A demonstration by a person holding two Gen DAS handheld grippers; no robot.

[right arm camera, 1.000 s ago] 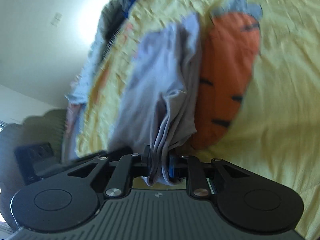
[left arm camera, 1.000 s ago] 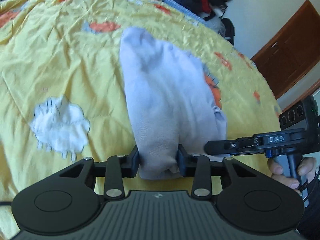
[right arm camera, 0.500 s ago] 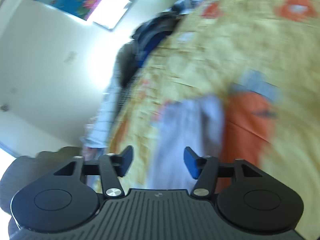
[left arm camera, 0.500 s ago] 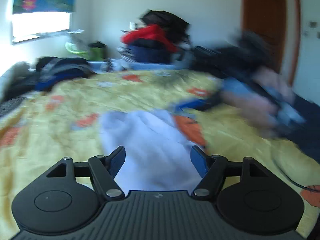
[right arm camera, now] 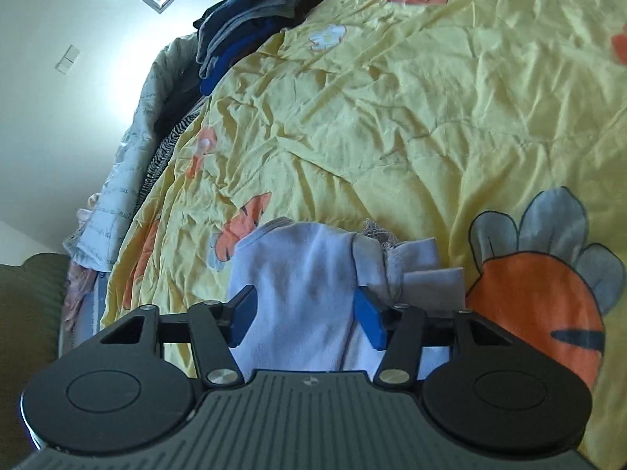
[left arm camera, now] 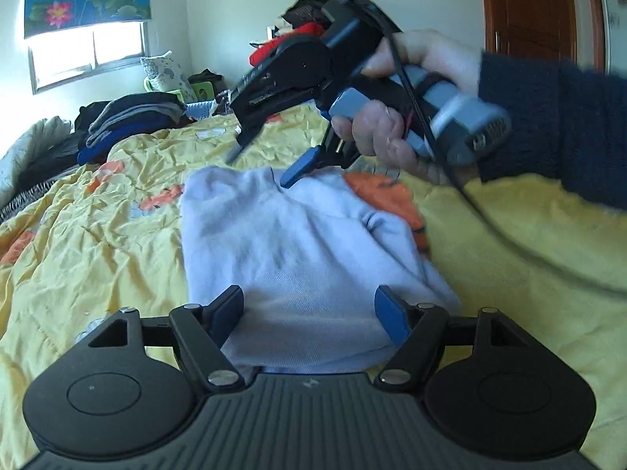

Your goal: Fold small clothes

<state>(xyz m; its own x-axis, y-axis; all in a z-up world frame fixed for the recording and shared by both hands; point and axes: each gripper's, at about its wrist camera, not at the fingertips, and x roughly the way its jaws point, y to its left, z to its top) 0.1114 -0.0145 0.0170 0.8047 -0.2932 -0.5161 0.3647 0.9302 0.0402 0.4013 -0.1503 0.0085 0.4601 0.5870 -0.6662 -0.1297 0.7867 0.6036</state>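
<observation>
Garment (left arm camera: 298,250) folded, pale lilac, lying on the yellow bedspread (left arm camera: 98,235).
Left gripper (left arm camera: 309,313) hangs over its near edge, jaws apart and empty; right gripper (left arm camera: 260,166), held in a hand (left arm camera: 395,109) above the far edge, is closing on nothing.

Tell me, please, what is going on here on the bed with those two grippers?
A person is folding a small pale lavender garment on a yellow bedspread, with a handheld gripper in each hand. The left gripper is open over the near edge of the garment, gripping nothing. The right gripper hangs above the far edge, its jaws closing without pressing on cloth. A stack of folded dark clothes sits further back.
</observation>
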